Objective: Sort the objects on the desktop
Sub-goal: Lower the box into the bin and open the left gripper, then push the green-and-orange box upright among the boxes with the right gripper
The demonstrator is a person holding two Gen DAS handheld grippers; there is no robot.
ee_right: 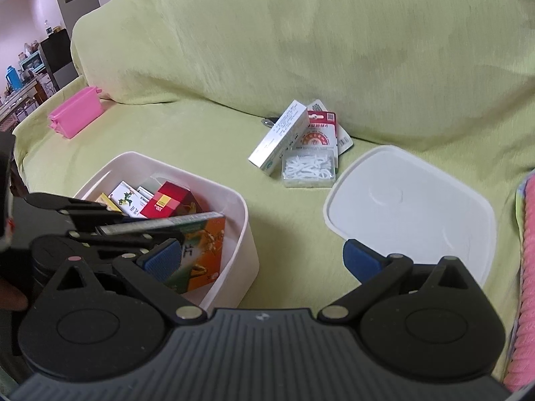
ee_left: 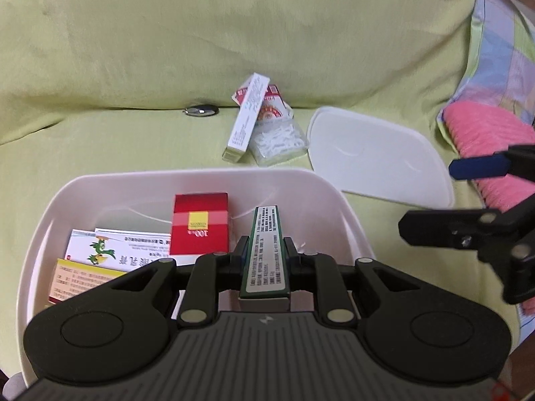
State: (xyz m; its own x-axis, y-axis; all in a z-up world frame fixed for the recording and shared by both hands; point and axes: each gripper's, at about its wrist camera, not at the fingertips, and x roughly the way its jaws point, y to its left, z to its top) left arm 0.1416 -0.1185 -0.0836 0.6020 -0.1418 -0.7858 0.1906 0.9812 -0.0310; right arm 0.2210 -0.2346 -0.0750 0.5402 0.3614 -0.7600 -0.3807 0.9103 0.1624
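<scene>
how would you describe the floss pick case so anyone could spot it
On the green-covered sofa, look between the white bin and the loose white lid. The floss pick case lies there beside a long white box; it alone is see-through.

L gripper [ee_left: 264,250] was clamped on a narrow green box [ee_left: 265,250], held edge-up over the white bin [ee_left: 347,214]. Inside the bin — a red box [ee_left: 200,224] standing upright, plus a white box w/ a green figure [ee_left: 123,247] and a yellow-labelled box [ee_left: 80,280] lying flat. Beyond the bin on the green sofa cover [ee_left: 133,67]: a long white box [ee_left: 245,117] leaning on a clear case of white picks [ee_left: 279,140], w/ the white lid [ee_left: 378,157] just beside. R gripper [ee_left: 468,197] at the right edge, fingers apart.
</scene>
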